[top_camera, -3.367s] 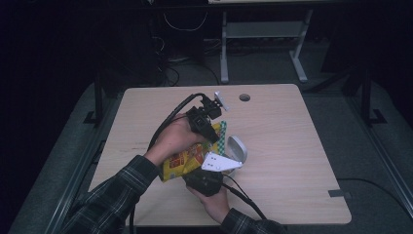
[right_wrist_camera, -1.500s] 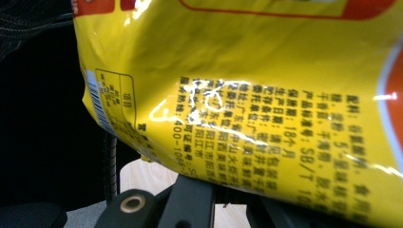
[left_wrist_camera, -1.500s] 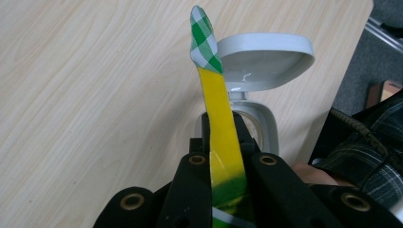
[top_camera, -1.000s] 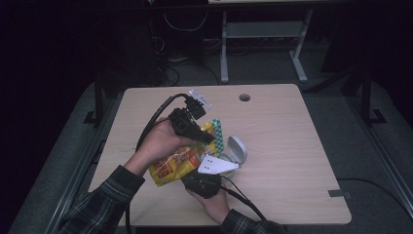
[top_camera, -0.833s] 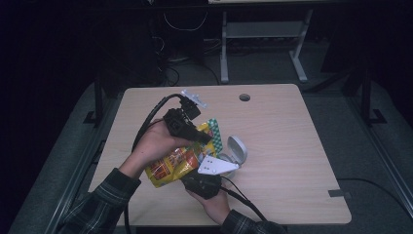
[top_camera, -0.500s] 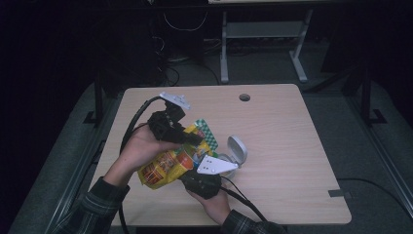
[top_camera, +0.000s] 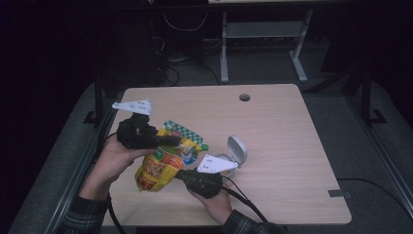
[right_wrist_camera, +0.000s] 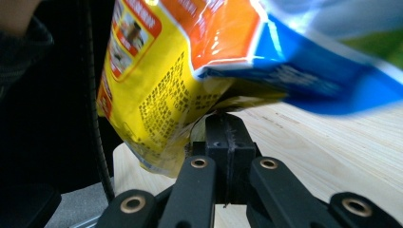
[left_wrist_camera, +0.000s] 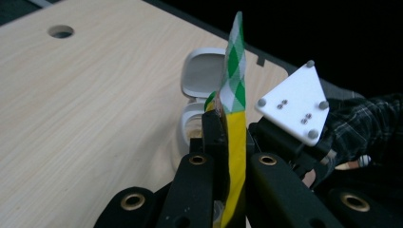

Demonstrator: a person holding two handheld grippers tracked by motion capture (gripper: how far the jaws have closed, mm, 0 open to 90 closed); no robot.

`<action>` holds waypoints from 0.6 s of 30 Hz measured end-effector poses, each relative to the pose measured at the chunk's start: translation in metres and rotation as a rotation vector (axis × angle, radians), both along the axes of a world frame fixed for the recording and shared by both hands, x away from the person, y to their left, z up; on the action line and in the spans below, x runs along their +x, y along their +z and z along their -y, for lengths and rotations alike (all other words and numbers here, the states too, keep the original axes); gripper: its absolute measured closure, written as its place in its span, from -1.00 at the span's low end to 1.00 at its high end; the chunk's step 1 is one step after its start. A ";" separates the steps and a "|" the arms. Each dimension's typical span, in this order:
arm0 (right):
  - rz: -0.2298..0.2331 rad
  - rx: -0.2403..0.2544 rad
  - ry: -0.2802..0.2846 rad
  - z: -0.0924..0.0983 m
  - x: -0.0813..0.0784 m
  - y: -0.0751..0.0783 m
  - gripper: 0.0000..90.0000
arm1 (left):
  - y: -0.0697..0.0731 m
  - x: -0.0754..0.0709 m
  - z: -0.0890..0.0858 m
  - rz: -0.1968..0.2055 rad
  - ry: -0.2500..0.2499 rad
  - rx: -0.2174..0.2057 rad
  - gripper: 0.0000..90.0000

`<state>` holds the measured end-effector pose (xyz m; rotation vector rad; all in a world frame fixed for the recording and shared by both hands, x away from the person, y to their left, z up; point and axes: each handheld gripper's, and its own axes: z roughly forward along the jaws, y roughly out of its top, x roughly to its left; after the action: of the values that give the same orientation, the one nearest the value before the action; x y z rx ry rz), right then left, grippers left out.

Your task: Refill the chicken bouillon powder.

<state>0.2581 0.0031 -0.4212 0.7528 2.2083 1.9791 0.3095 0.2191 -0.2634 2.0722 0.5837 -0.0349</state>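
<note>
Two black handheld grippers, plaid-sleeved arms

Each matte black two-jaw gripper [top_camera: 171,141] [top_camera: 179,174] is topped by a grey three-cornered screwed plate [top_camera: 132,105] (brass-ringed pivots are seen); dark plaid sleeves [top_camera: 85,219] are worn.

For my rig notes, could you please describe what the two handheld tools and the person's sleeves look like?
Both the left tool and right tool are black, each topped by a pale three-cornered plate with screws, brass-ringed jaw pivots, and a black trailing cable. The sleeves are dark plaid.
</note>
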 end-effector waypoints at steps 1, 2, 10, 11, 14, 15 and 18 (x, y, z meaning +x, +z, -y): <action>-0.007 0.000 -0.004 0.001 0.000 0.001 1.00 | -0.002 0.000 -0.004 0.008 0.009 0.002 1.00; -0.006 -0.018 -0.018 0.003 0.000 0.006 1.00 | -0.008 0.000 -0.010 0.013 0.031 -0.009 1.00; 0.006 -0.082 -0.050 0.012 0.000 0.019 1.00 | -0.027 0.009 -0.032 0.044 0.129 -0.071 1.00; 0.006 -0.082 -0.050 0.012 0.000 0.019 1.00 | -0.027 0.009 -0.032 0.044 0.129 -0.071 1.00; 0.004 -0.106 -0.062 0.018 -0.001 0.019 1.00 | -0.034 0.014 -0.037 0.054 0.163 -0.100 1.00; -0.001 -0.107 -0.063 0.020 -0.001 0.019 1.00 | -0.038 0.017 -0.038 0.067 0.186 -0.105 1.00; -0.004 -0.121 -0.059 0.027 -0.001 0.021 1.00 | -0.044 0.020 -0.039 0.078 0.211 -0.115 1.00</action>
<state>0.2574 -0.0241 -0.4000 0.7961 2.2562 1.8004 0.3297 0.2583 -0.3072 1.8834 0.7317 0.1318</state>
